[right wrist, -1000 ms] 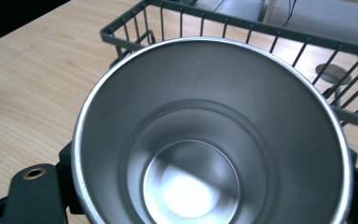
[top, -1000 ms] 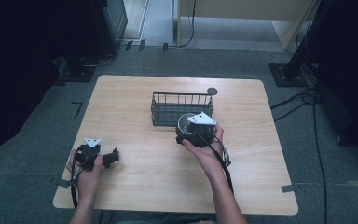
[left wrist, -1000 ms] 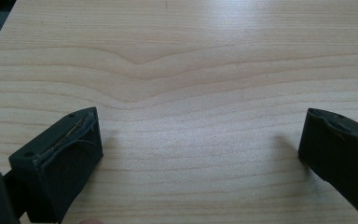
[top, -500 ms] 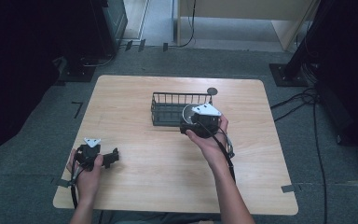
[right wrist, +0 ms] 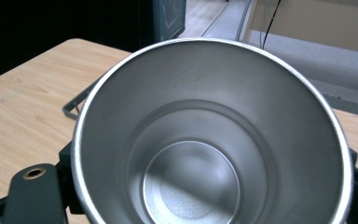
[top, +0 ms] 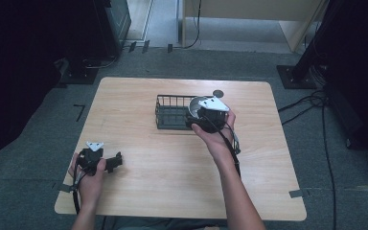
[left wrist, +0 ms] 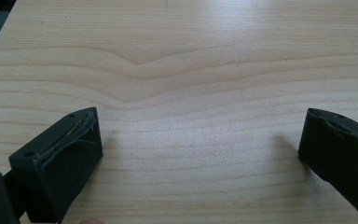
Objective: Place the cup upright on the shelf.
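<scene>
Between the jaws of the right gripper point(top: 202, 116) sits a steel cup point(right wrist: 212, 140), clamped from both sides; in the right gripper view the black jaw bodies press against its outer wall at lower left and lower right. The cup's open mouth faces that gripper's camera, and its inside is bare down to the round bottom. From the high view, the right gripper with the cup is held over the right end of a black wire basket point(top: 171, 113); whether the cup touches the basket cannot be told. Ahead of the right gripper, past the basket's far rim, a small dark disc point(top: 217, 93) lies on the wooden table point(top: 172, 167).

Well apart from the right gripper, toward the person's own left and nearer the table's front edge, the left gripper point(top: 116, 161) rests low over the tabletop in the person's left hand point(top: 90, 177). Its jaws stand wide apart with nothing between them; bare wood grain lies ahead of them in the left gripper view.
</scene>
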